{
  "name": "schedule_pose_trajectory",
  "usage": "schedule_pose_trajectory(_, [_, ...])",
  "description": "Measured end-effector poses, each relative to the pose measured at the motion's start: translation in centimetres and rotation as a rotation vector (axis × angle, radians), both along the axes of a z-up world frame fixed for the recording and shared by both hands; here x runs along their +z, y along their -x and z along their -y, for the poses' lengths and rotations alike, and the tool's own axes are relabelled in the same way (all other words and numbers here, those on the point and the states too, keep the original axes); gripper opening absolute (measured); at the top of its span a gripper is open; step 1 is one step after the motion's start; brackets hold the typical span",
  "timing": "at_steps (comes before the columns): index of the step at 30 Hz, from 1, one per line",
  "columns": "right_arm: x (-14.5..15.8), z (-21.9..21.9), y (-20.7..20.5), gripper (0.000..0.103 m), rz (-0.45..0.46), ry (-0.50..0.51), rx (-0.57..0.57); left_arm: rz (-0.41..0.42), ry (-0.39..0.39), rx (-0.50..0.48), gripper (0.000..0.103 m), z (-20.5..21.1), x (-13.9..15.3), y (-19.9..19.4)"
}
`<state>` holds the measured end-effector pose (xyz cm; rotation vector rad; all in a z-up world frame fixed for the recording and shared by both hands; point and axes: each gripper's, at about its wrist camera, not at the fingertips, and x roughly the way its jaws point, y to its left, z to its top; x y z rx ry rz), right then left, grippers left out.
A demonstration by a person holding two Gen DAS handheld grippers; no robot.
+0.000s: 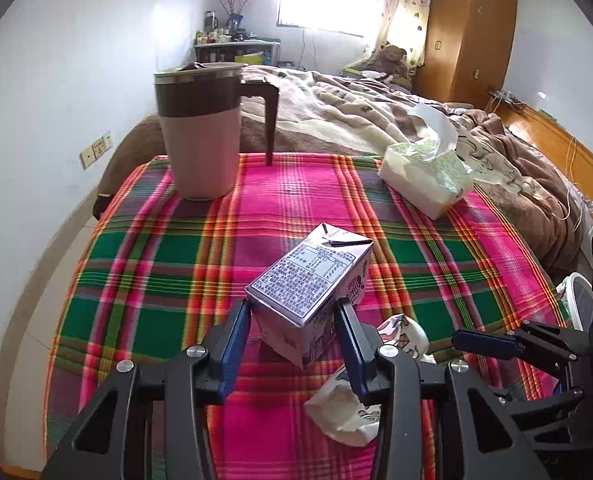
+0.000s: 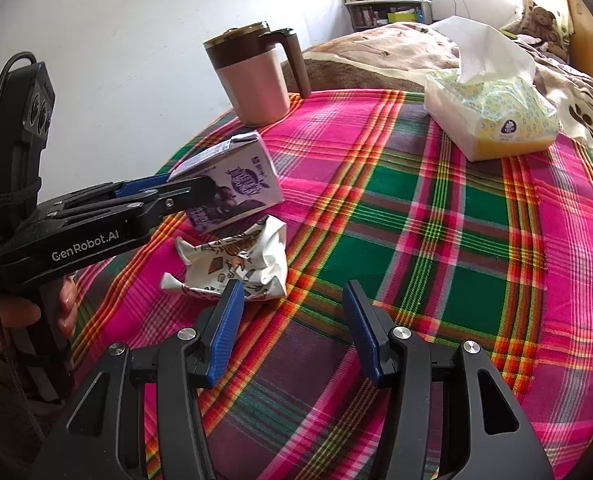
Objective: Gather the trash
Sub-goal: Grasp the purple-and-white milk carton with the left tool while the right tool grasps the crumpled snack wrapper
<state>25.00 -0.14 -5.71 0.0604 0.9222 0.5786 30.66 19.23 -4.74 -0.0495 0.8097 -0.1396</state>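
Observation:
A purple-and-white milk carton (image 1: 308, 280) lies tilted on the plaid tablecloth (image 1: 156, 264). My left gripper (image 1: 292, 306) is shut on its near end, with a blue pad against each side. In the right wrist view the same carton (image 2: 236, 184) sits in the left gripper (image 2: 192, 188), angled over a crumpled white printed wrapper (image 2: 240, 264). That wrapper (image 1: 344, 408) lies just right of my left gripper. My right gripper (image 2: 292, 292) stands open over the cloth with nothing between its fingers; its left pad is beside the wrapper. It also shows at the right edge (image 1: 468, 340).
A pink and brown lidded mug (image 2: 256, 80) stands at the table's far left. A soft tissue pack (image 2: 492, 120) lies at the far right. A bed with brown blankets (image 1: 376, 100) lies beyond the table. A white basket rim (image 1: 576, 300) is low on the right.

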Motion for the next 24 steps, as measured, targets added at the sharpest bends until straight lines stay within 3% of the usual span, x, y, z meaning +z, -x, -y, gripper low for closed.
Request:
schedule_pose_trajectory(10, [1.0, -1.4, -0.4, 0.053, 0.043, -0.018, 0.018, 0.006, -0.033, 0.114, 0.043, -3.0, 0.0, 3.9])
schedule_pose_trajectory(14, [1.2, -2.5, -0.7, 0.056, 0.069, -0.001, 0.054, 0.016, -0.003, 0.166, 0.043, -4.6, 0.2, 6.2])
schedule_pose_trajectory(17, [0.6, -2.9, -1.5, 0.067, 0.040, 0.003, 0.057, 0.016, 0.014, 0.175, 0.043, -4.9, 0.2, 7.9])
schedule_pose_trajectory(22, [-0.8, -2.7, -3.3, 0.067, -0.051, -0.045, 0.022, 0.020, 0.039, 0.142, 0.043, -4.0, -0.1, 9.7])
schedule_pose_trajectory(24, [-0.8, -2.8, -3.3, 0.067, -0.043, -0.048, 0.028, 0.017, 0.038, 0.129, 0.043, -3.7, -0.2, 9.7])
